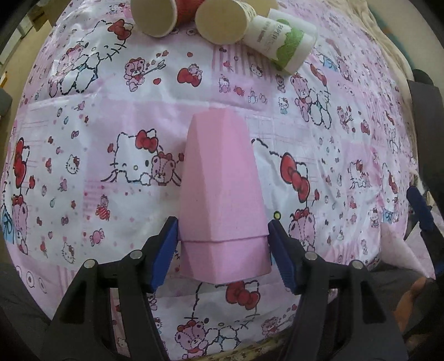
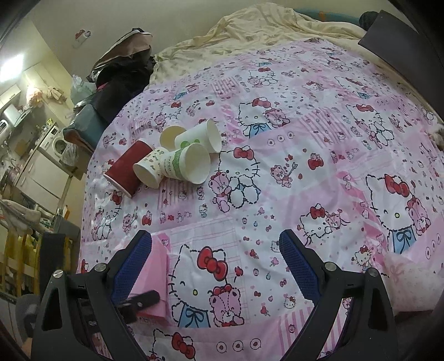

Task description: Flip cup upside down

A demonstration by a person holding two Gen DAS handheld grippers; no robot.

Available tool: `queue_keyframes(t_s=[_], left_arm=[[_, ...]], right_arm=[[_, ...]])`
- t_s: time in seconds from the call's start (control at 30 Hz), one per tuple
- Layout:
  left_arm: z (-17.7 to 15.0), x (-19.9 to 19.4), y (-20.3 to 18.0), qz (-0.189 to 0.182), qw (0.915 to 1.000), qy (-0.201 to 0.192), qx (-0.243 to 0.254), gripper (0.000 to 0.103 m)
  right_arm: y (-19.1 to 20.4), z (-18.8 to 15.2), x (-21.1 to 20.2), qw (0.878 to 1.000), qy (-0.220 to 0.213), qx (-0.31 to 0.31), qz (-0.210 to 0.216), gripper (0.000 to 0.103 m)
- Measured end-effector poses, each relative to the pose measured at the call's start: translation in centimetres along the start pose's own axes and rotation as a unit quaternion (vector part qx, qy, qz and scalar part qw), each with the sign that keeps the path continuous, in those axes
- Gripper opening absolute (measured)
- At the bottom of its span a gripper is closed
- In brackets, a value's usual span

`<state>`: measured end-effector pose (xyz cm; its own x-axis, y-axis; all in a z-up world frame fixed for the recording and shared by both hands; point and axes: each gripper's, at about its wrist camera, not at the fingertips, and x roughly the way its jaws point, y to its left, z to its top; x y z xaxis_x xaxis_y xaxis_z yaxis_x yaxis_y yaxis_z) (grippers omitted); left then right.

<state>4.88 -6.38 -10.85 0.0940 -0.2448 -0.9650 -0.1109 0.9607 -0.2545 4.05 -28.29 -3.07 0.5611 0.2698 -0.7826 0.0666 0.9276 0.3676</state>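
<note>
A faceted pink cup (image 1: 220,194) stands upside down on the Hello Kitty cloth (image 1: 111,119), wide rim at the bottom near the camera. My left gripper (image 1: 222,250) has its blue pads on either side of the cup's rim band, touching or nearly touching it. In the right wrist view the pink cup (image 2: 156,266) shows just left of the left blue fingertip (image 2: 133,266), outside the jaws. My right gripper (image 2: 219,266) is open and empty above the cloth (image 2: 305,166).
A heap of paper cups lies on its side at the far end: a red cup (image 2: 125,169), white cups with green print (image 2: 183,163) and a plain white one (image 2: 205,137). They also show in the left wrist view (image 1: 222,22). A cream blanket (image 2: 263,25) lies beyond.
</note>
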Motion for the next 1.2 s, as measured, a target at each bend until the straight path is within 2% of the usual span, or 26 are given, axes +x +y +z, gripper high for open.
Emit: queue_keyframes(t_s=[0.1,0.2,0.5,0.73,0.83,0.93,1.03,1.17,1.2], left_arm=[[0.2,0.7,-0.2,-0.004,0.9999,0.014,0.004,0.063],[0.1,1.2,-0.2,-0.006,0.9997,0.024,0.008,0.077],[0.1,0.4,0.0,-0.014,0.9996,0.019,0.015,0.079],[-0.1,-4.2,3.0,-0.017,0.9996,-0.009,0.021,0.079],[0.1,-5.5,5.0,-0.002,0.9997,-0.023,0.011,0.079],[0.4,-6.3,7.0,0.028,0.9982,-0.054,0.006,0.079],[0.5,-6.7,7.8,0.052,0.9954,-0.079,0.014,0.079],[0.5,-6.6,8.9,0.052,0.9945,-0.091,0.007,0.079],[0.4,-6.5,9.1,0.057,0.9941,-0.093,0.003,0.079]], right_arm=[[0.0,0.0,0.2,1.000,0.002,-0.001,-0.002,0.095],[0.1,0.0,0.4,1.000,0.005,-0.002,-0.004,0.095],[0.2,-0.1,0.7,1.000,0.007,-0.007,-0.007,0.095],[-0.4,-0.2,1.1,1.000,0.020,-0.002,-0.001,0.095],[0.0,-0.5,1.7,0.999,0.047,-0.010,0.017,0.095],[1.0,-0.6,3.0,0.994,0.096,-0.022,0.049,0.095],[2.5,-0.9,4.7,0.985,0.152,-0.033,0.078,0.095],[4.4,-1.2,6.8,0.972,0.211,-0.034,0.100,0.095],[4.8,-1.1,7.5,0.968,0.225,-0.030,0.105,0.092]])
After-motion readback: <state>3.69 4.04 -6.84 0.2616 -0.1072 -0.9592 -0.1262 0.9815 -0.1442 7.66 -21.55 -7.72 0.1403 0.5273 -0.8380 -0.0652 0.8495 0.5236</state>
